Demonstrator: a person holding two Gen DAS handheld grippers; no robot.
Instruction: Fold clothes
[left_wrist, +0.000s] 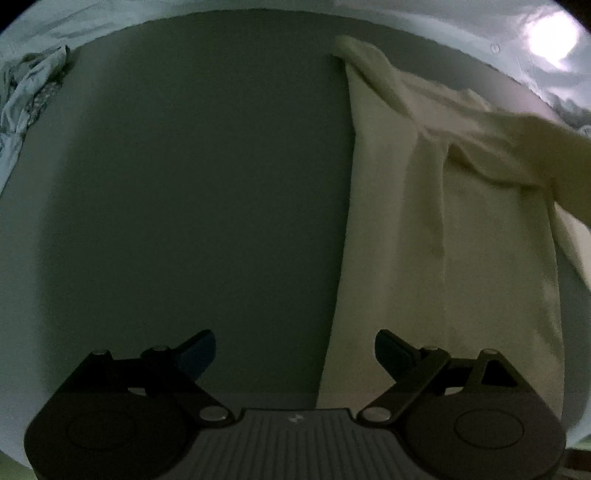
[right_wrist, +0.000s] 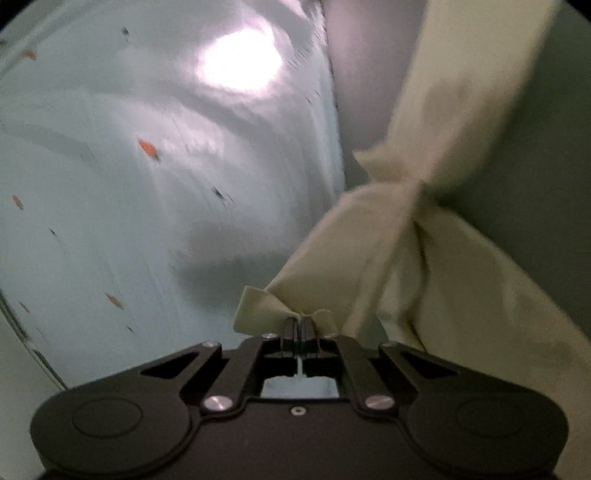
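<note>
While right gripper (right_wrist: 300, 325) pinches it, cream garment (left_wrist: 443, 240) runs lengthwise away.

Cream garment (left_wrist: 443, 229); grey-green table (left_wrist: 184, 203); pale-blue sheet (right_wrist: 92, 184) (orange specks).

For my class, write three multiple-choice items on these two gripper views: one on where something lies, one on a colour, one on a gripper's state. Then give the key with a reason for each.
1. In the left wrist view, where does the cream garment lie on the grey surface?
A. on the right
B. on the left
C. out of view

2. What colour is the cloth pinched in the right gripper?
A. red
B. cream
C. black

3. How does the left gripper stand?
A. shut on cloth
B. shut on nothing
C. open, with nothing between its fingers

Key: 1 A, the garment fills the right side; 2 B, pale cream folds run from the shut fingers; 3 C, the two fingers stand wide apart over bare surface.
</note>
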